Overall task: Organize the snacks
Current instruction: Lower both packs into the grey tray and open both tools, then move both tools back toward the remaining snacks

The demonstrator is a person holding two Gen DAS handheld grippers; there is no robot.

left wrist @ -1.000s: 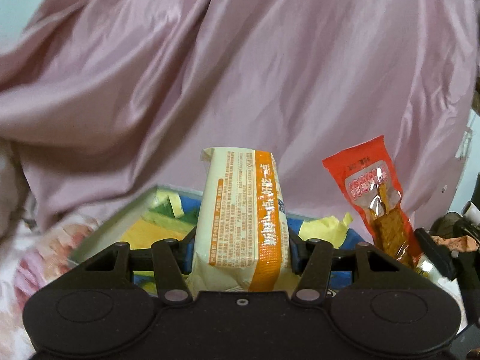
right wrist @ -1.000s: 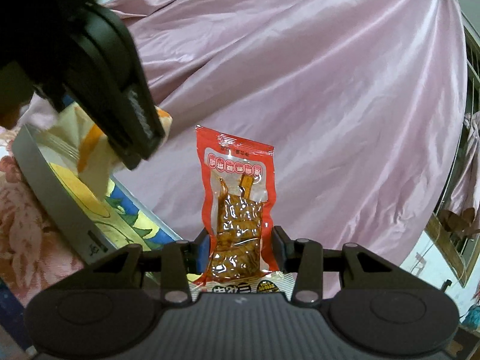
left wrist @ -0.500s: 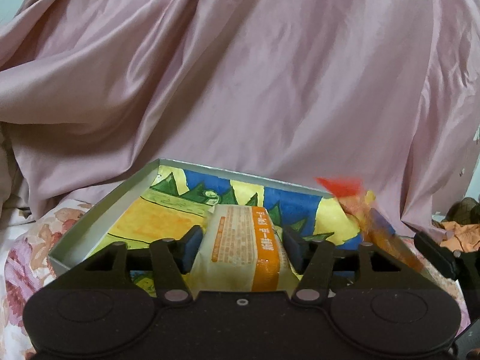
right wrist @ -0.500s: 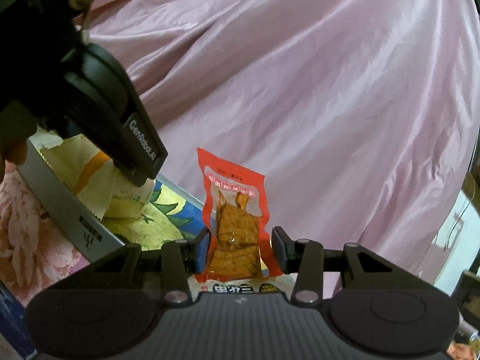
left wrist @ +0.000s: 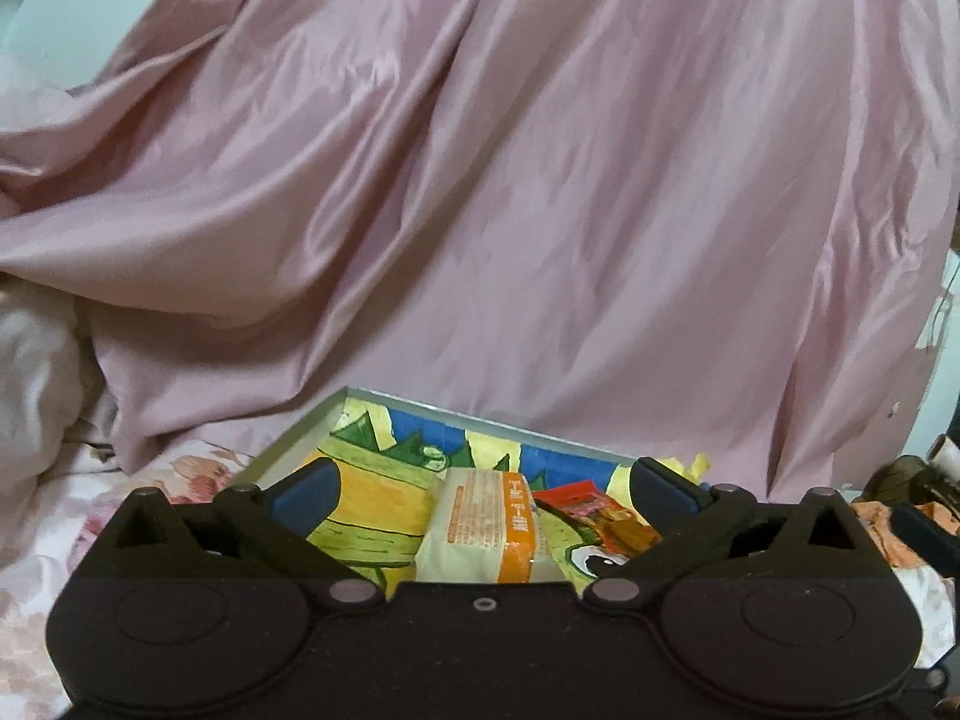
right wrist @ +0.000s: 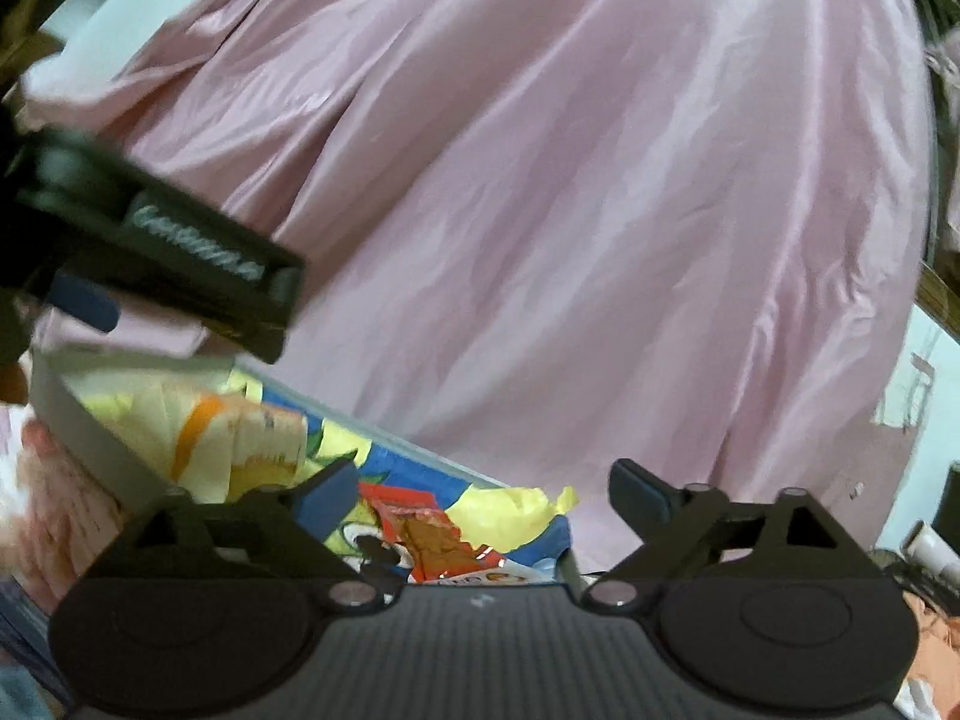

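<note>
Along the bottom edge of the left wrist view, the left gripper [left wrist: 483,489] has its jaws spread wide, having just been opening, and its blue-padded fingertips [left wrist: 306,489] stand clear on either side of the cream and orange snack pack [left wrist: 480,531], which lies flat in the tray [left wrist: 300,435] and touches neither pad. Just right of that pack in the lower middle of the frame lies the red snack packet [left wrist: 591,510], also down on the tray's floor. Fine orange print covers the cream pack but is too small to read. At the bottom of the right wrist view, the right gripper [right wrist: 486,495] is likewise spread, its jaws having just been opening, with the red packet [right wrist: 429,534] lying loose in the tray [right wrist: 84,426] below the gap, not pressed by the fingers [right wrist: 327,495]. White lettering on the black left gripper body [right wrist: 198,252] at the left of that frame is too blurred to read. A bright cartoon print in yellow, green and blue lines the grey-rimmed tray, and crumpled yellow paper [right wrist: 528,510] rises at its far corner. Behind it hangs a glossy pink curtain [left wrist: 510,180]; floral bedding [left wrist: 72,510] fills the lower left of the left wrist frame.
</note>
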